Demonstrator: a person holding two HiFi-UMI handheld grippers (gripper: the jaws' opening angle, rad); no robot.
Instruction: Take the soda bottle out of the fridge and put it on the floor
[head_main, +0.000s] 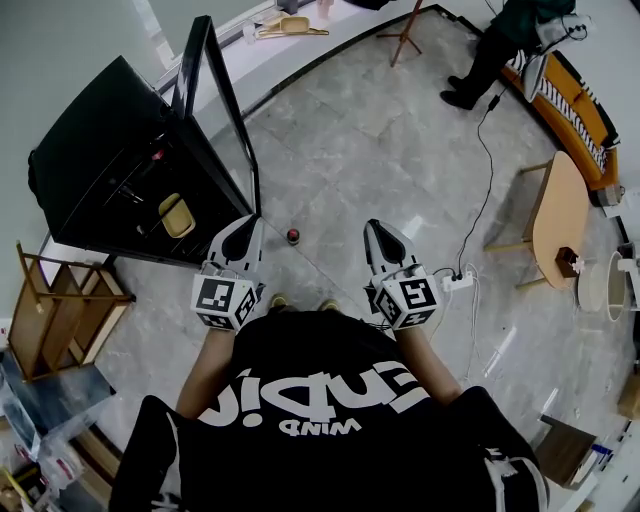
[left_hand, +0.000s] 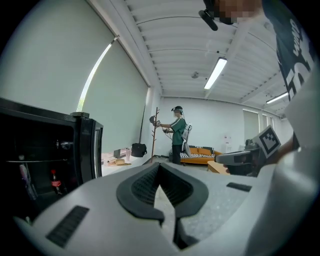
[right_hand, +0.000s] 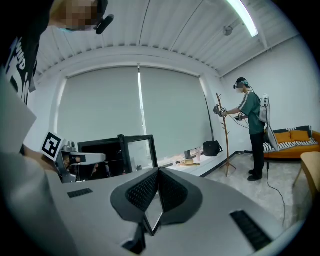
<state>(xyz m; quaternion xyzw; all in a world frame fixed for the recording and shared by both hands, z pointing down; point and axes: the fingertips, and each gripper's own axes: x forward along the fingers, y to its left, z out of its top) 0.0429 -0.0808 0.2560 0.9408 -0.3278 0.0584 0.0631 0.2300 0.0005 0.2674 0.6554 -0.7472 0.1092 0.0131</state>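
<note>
Wearer stands mid-floor, both tools held out at waist height, level, side by side. Left gripper (head_main: 248, 226): jaws together, tips meeting, nothing between them. Right gripper (head_main: 376, 229): the same, pinched shut on nothing. On the floor just beyond and between the two tips sits a small dark, red-topped thing (head_main: 293, 236). It may be a bottle seen from above, but it is too small to tell. Further off, to the wearer's left, is the black fridge (head_main: 105, 150), its glass door (head_main: 218, 105) swung wide toward the room. The left gripper view looks past the door edge into the dark interior, where a soda bottle (left_hand: 56, 182) stands upright on a shelf, red cap, dark body, well apart from both tools. Far end of the room: another person (left_hand: 177, 136) at a coat stand (left_hand: 156, 134), no part in this. Judgement: no carry is under way, since neither claw holds anything and the shelf bottle is untouched. If the floor thing is a bottle already set down, one round is finished; otherwise this is the approach. Either way, the next fetch calls for stepping left toward the fridge, spreading the left jaws wide, and reaching past the door without knocking it. The jaws then close round the bottle's body before it is drawn out upright. The bottle should come down on bare floor, clear of the red-topped thing.
</note>
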